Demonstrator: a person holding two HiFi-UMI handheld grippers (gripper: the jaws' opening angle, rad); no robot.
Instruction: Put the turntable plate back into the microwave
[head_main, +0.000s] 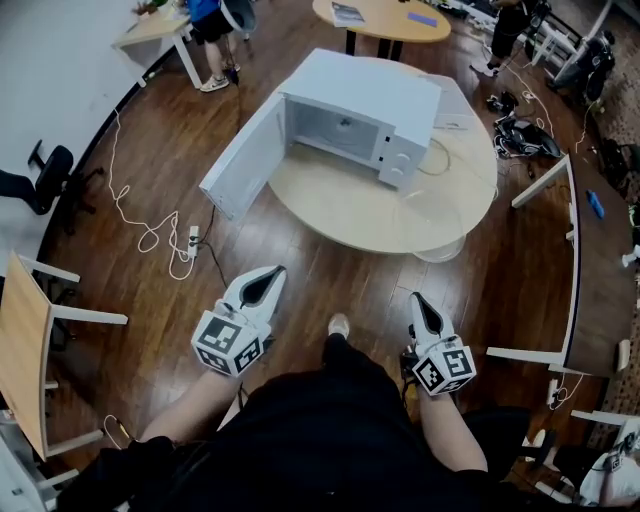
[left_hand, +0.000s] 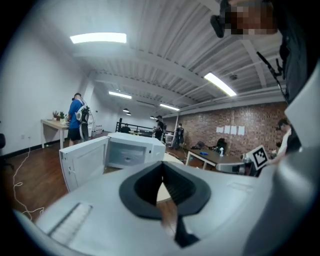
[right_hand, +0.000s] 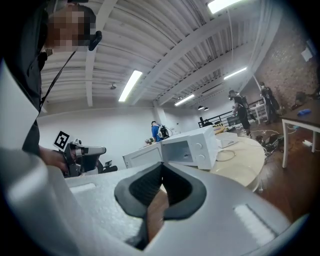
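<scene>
Judged from how things lie, this is the approach step: the person stands on the brown wooden floor (head_main: 150, 330), well apart from the round pale wooden tabletop (head_main: 350, 205) that carries the boxy white microwave oven (head_main: 400, 100). The left gripper (head_main: 275, 270) and the right gripper (head_main: 415, 297) are held low by the body, both with jaws closed tip to tip and nothing between them.

The microwave's white door (head_main: 245, 155) hangs wide open. Its cavity (head_main: 335, 125) holds no plate, only a small dark hub on its floor.

The clear glass turntable plate cannot be made out for sure in any view. A faint round glassy outline (head_main: 450, 205) on the tabletop, just right and in front of the microwave, may be it.

The next move calls for finding that plate, opening the jaws and gripping its rim gently
</scene>
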